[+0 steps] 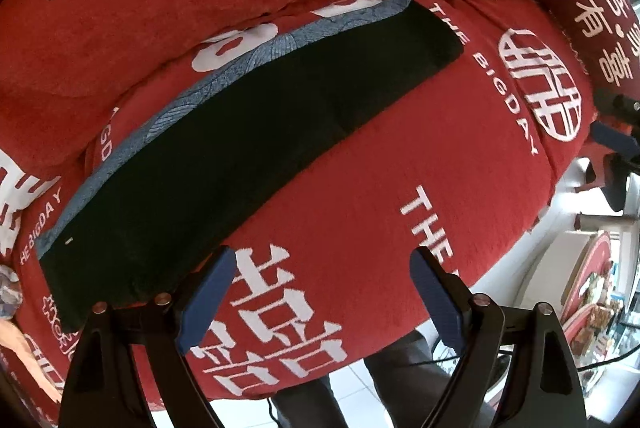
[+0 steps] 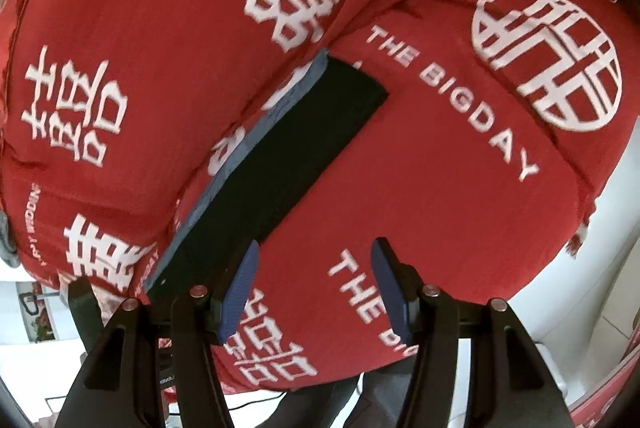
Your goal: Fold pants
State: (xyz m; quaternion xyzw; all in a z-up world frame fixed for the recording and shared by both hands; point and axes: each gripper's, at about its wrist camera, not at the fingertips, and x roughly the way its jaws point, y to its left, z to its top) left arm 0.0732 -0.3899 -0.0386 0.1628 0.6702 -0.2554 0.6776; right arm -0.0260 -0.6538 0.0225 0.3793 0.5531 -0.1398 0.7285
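Red sofa cushions [image 1: 360, 195] printed with white characters and "THE BIGDAY" fill both views. Across the seat lie the pants [image 1: 224, 163], dark, folded into one long flat strip with a blue-grey patterned edge along the backrest side. Above the front of the seat hangs the left gripper [image 1: 322, 292], jaws spread wide and holding nothing. Beside the strip's near end, the right gripper [image 2: 316, 288] is likewise released, nothing between its blue pads [image 2: 240, 292]. White floor shows beyond the cushion.

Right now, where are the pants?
The pants lie as a long dark strip on the red sofa seat, near the backrest, ahead and left of both open grippers in each wrist view.
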